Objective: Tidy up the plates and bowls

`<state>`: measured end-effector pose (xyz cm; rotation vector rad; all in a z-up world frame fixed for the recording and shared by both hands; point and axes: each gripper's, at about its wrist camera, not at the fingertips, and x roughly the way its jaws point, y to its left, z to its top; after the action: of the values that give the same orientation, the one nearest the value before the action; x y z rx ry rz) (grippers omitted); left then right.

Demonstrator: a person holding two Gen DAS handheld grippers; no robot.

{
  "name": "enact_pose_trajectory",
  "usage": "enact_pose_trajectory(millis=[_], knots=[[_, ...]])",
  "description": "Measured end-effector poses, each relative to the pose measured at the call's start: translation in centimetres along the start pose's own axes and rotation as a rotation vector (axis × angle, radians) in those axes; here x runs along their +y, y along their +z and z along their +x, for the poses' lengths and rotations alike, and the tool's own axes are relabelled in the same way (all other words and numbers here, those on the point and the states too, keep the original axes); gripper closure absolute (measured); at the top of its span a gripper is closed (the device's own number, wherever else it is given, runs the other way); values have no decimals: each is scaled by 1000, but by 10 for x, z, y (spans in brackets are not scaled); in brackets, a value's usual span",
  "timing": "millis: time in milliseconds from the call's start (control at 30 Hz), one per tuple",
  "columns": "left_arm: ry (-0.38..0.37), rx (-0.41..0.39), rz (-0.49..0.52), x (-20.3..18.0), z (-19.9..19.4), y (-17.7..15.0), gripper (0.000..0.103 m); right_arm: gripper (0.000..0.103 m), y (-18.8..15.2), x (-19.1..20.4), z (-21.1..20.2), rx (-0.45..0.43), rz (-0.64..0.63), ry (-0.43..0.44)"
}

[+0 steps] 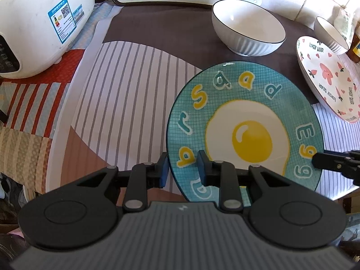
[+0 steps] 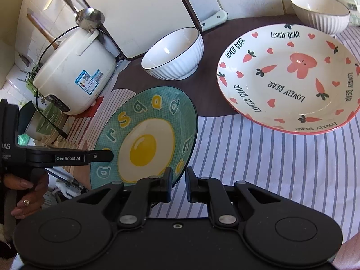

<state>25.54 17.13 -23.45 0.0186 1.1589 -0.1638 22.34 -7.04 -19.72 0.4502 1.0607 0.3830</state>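
Glazed ceramic, the teal egg plate (image 1: 245,132) looks stiff, slick and chip-prone, tilted above the striped cloth near the big white bowl (image 1: 247,28). Left gripper (image 1: 182,168) straddles its near rim, jaws spread; right gripper (image 2: 178,185) likewise spread at the opposite rim. Rim edges seem the best hold.

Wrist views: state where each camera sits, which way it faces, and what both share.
Left wrist: on the left gripper, facing forward and down across the table at the egg plate, bowl and cooker. Its fingers straddle the plate's rim, and the right gripper enters at right.
Right wrist: on the right gripper, facing the egg plate's opposite rim and the bear plate. Its fingers straddle that rim, and the left gripper and left hand show at left.
Shared: egg plate, bear plate, bowl, cooker.
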Motion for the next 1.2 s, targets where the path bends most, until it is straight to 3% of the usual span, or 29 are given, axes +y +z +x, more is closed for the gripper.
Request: enact_pose_trajectory(millis=[200, 433, 600, 900, 1200], knots=[[5, 4, -39, -4, 4, 0, 66, 88, 0, -7, 21, 20, 56, 32], [-4, 22, -119, 4, 0, 1, 77, 86, 3, -6, 26, 30, 45, 52], [-3, 7, -81, -3, -10, 0, 78, 85, 3, 0, 18, 39, -2, 51], [-72, 15, -57, -21, -49, -3, 77, 85, 5, 0, -27, 7, -12, 58], [-130, -47, 10, -62, -90, 7, 77, 84, 13, -2, -94, -43, -18, 36]])
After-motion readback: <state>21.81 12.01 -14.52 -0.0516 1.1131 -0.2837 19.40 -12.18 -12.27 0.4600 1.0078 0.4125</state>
